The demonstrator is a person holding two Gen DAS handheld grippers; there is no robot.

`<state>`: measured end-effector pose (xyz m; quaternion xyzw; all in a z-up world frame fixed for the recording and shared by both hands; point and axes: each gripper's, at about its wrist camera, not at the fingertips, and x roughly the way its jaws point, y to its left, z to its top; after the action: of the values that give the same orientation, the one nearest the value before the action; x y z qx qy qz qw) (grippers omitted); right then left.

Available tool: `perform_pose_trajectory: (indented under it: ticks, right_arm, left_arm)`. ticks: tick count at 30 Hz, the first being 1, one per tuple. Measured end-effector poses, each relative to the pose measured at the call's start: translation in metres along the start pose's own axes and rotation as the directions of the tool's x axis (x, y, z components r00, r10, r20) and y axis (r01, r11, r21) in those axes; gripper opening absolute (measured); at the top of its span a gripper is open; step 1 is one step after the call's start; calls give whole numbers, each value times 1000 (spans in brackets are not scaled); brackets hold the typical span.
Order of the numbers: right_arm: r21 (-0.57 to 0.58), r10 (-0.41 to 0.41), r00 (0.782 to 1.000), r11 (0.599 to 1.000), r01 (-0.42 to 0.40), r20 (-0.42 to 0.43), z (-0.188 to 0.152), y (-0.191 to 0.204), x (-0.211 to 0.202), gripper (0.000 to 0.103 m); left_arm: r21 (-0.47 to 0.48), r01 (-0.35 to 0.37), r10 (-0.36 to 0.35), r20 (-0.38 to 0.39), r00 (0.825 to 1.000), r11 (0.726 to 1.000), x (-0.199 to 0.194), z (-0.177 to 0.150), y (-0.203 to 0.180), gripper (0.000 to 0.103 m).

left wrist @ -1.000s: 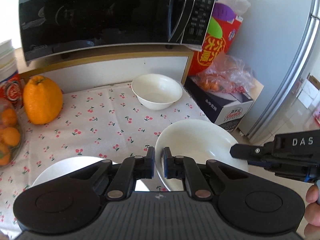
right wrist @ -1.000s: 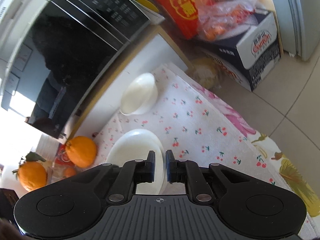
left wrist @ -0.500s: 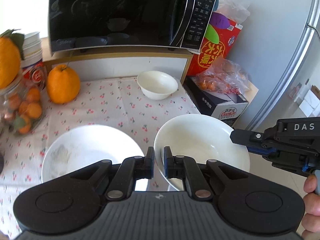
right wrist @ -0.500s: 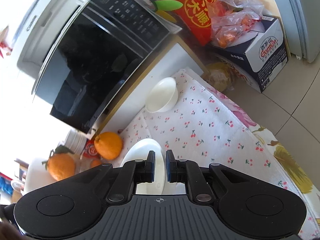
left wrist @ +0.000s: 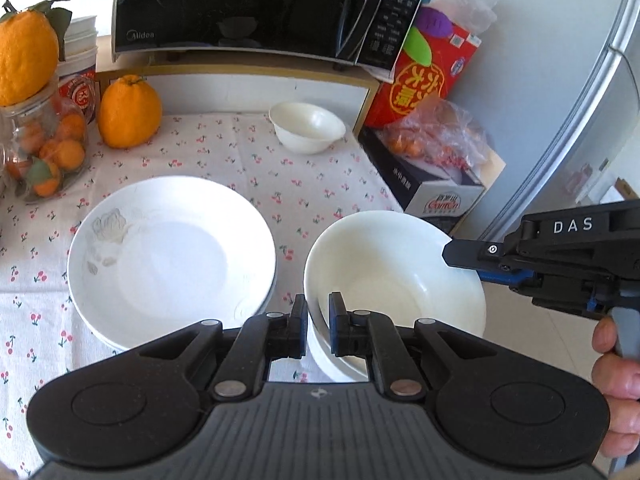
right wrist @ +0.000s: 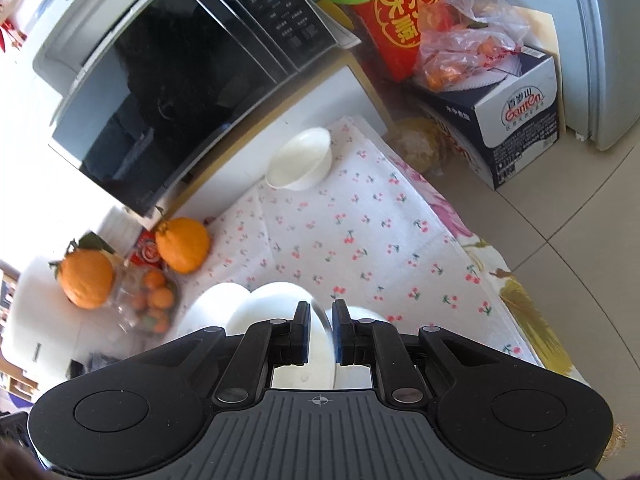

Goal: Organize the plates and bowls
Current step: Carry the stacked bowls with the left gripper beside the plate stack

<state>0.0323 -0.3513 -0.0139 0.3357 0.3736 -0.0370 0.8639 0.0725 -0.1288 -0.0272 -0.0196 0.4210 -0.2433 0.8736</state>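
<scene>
My left gripper (left wrist: 318,320) is shut on the near rim of a large white bowl (left wrist: 394,280), held above the cherry-print cloth (left wrist: 312,184). My right gripper (right wrist: 321,328) is shut on the same bowl's far right rim (right wrist: 280,304); it shows in the left wrist view (left wrist: 452,248) at the right. A stack of white plates (left wrist: 172,256) lies on the cloth left of the bowl. A small white bowl (left wrist: 307,127) stands at the back near the microwave; it also shows in the right wrist view (right wrist: 300,164).
A microwave (left wrist: 256,4) stands on a shelf at the back. An orange (left wrist: 130,110) and a jar of small oranges (left wrist: 44,148) stand at the left. A red box (left wrist: 428,76), a bag of fruit (left wrist: 436,140) on a carton, and a fridge (left wrist: 568,120) are at the right.
Both grippers have risen and pulled back with the large bowl held between them. More of the table and the plate stack now shows.
</scene>
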Motion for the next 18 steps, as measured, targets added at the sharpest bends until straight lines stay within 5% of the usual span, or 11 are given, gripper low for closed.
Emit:
perform_pose_trajectory:
  ticks: [18]
  right_arm:
    - [-111, -116, 992, 988, 109, -57, -9, -2, 21, 12]
  left_arm:
    - [61, -42, 46, -64, 997, 997, 18, -17, -6, 11]
